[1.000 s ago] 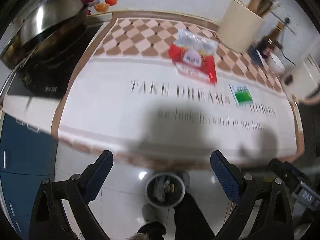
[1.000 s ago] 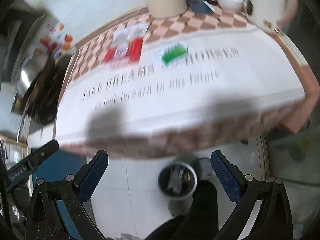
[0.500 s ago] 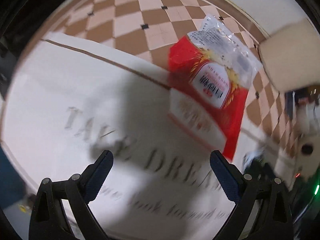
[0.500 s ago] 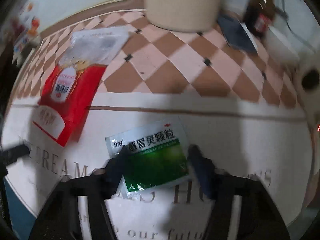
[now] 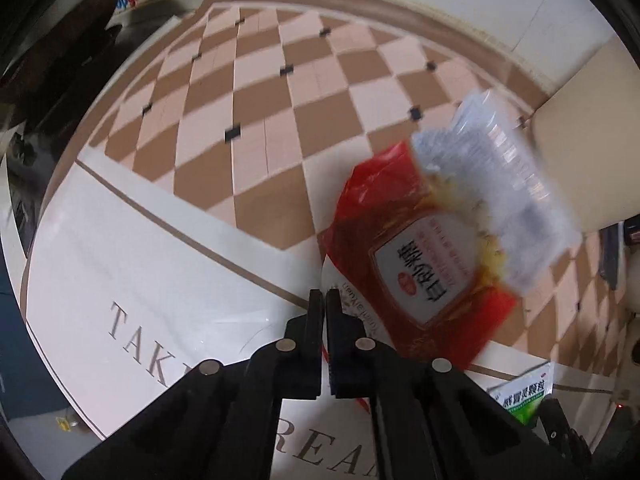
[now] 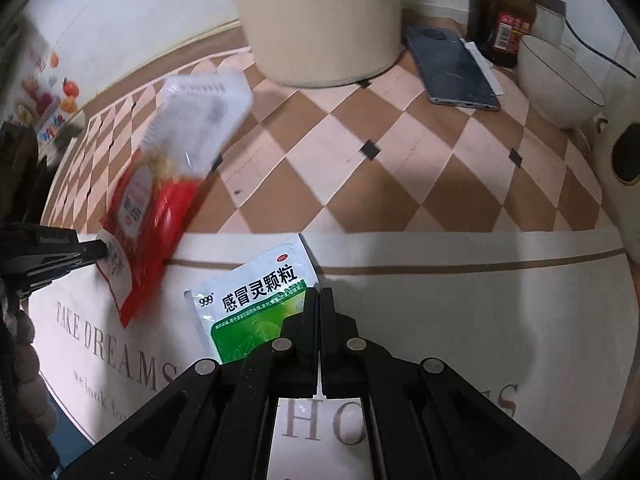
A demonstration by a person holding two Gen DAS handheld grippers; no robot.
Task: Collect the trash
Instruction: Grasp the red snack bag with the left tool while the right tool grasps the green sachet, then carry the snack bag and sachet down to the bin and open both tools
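Left gripper [image 5: 324,300] pinches the red bag's [image 5: 420,264] near corner, lifting it; right gripper [image 6: 318,300] clamps the green sachet's [image 6: 248,304] edge for binning.

Printed mat [image 6: 460,304] under green sachet [image 6: 256,312]

You're working in a home kitchen. The checkered counter mat [image 6: 400,168] carries a cream container [image 6: 320,20] at its back edge; just right of it on the mat lie a phone [image 6: 452,68], a dark sauce bottle [image 6: 502,12] and a white bowl [image 6: 560,84]. Fruit stickers [image 6: 60,92] decorate the wall beyond the mat's left end.
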